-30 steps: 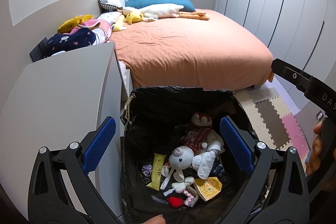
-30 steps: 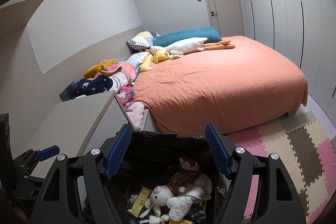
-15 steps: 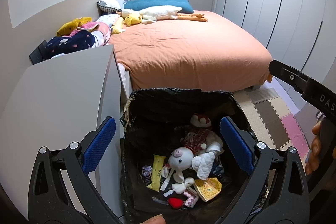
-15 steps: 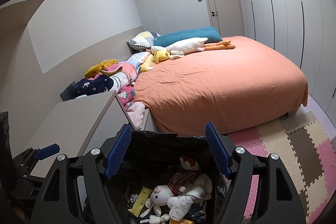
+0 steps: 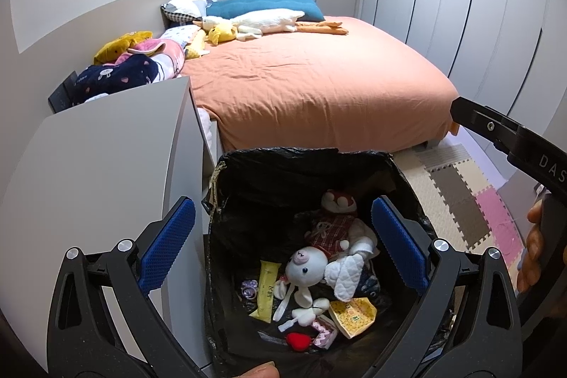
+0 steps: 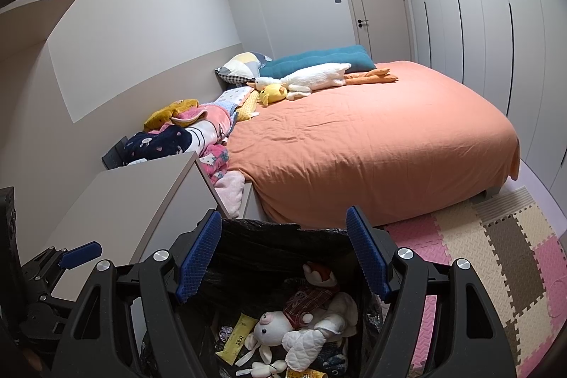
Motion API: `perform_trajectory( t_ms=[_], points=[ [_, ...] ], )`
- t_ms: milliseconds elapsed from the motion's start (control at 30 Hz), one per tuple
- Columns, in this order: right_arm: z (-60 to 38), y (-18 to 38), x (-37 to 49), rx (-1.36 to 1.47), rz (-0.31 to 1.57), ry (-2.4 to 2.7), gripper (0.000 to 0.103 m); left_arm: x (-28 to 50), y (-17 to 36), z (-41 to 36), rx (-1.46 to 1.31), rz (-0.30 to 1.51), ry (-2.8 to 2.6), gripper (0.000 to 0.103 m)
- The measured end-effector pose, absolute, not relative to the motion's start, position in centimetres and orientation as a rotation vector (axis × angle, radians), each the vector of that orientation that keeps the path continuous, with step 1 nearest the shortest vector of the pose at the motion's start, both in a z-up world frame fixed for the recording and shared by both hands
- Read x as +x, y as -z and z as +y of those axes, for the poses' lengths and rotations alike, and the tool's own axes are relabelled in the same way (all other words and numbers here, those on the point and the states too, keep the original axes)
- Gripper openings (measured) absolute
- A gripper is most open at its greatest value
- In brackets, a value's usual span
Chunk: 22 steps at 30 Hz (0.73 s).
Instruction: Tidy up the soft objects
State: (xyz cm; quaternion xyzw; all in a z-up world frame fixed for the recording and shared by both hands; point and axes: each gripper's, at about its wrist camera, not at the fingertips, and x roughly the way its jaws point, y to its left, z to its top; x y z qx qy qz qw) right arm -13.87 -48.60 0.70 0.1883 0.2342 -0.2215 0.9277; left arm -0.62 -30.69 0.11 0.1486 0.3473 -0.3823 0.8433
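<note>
A bin lined with a black bag [image 5: 304,165] [image 6: 269,236] stands at the foot of the bed and holds a white plush rabbit [image 5: 306,270] [image 6: 274,328], a doll in a red plaid dress [image 5: 333,229] [image 6: 308,298], a white quilted mitt and wrappers. My left gripper [image 5: 283,243] hangs open above the bin, nothing between its blue pads. My right gripper [image 6: 283,254] is open too, just right of it. On the orange bed [image 5: 312,87] [image 6: 372,137] lie a long white goose plush [image 5: 265,22] [image 6: 312,77] and a small yellow duck plush [image 5: 221,32] [image 6: 273,92].
A grey cabinet [image 5: 99,172] [image 6: 149,197] stands left of the bin. Piled blankets and clothes [image 5: 134,66] [image 6: 191,130] fill the gap between bed and wall. A teal pillow [image 5: 262,4] lies at the headboard. Foam floor mats [image 6: 496,257] cover the floor on the right; wardrobe doors line that wall.
Both grippers stay open over the bin. The left wrist view has tilted up slightly, so the bin sits lower in frame. The right view is almost unchanged.
</note>
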Motion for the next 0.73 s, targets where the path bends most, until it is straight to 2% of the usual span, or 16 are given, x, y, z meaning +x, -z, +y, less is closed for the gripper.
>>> perform_trajectory(
  t_ms=[733],
  points=[
    [-48.67,-0.77,-13.87,0.385,0.482,0.453,0.073,-0.48,-0.05,-30.77,0.312,0.740,0.804,0.096]
  ],
)
